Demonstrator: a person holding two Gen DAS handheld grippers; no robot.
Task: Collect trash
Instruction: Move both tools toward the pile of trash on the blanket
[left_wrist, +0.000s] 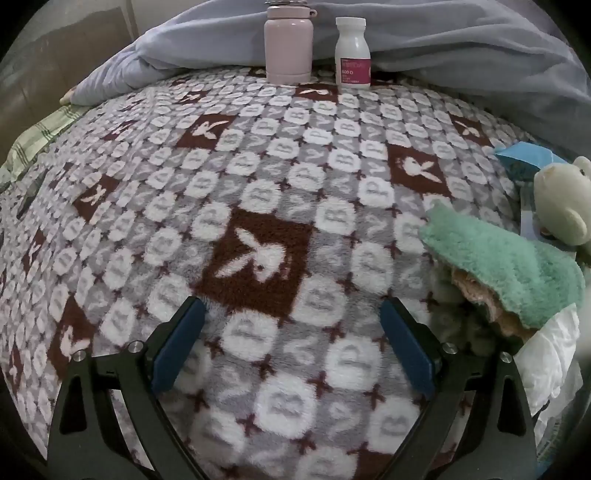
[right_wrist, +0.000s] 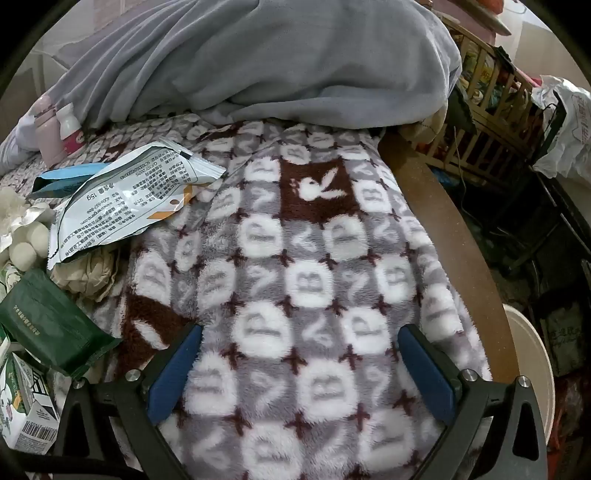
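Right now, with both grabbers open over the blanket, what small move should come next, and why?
Probably the right gripper should swing left toward the silver wrapper. It is open and empty above bare blanket, and that wrapper lies on top of the litter pile, the nearest loose piece. The left gripper is also open and empty.

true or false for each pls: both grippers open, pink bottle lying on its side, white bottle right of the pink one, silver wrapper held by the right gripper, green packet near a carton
1. Both the left gripper and the right gripper are open: true.
2. The pink bottle lies on its side: false, it stands upright.
3. The white bottle stands right of the pink one: true.
4. The right gripper holds the silver wrapper: false, it lies on the blanket, untouched.
5. The green packet lies near a carton: true.
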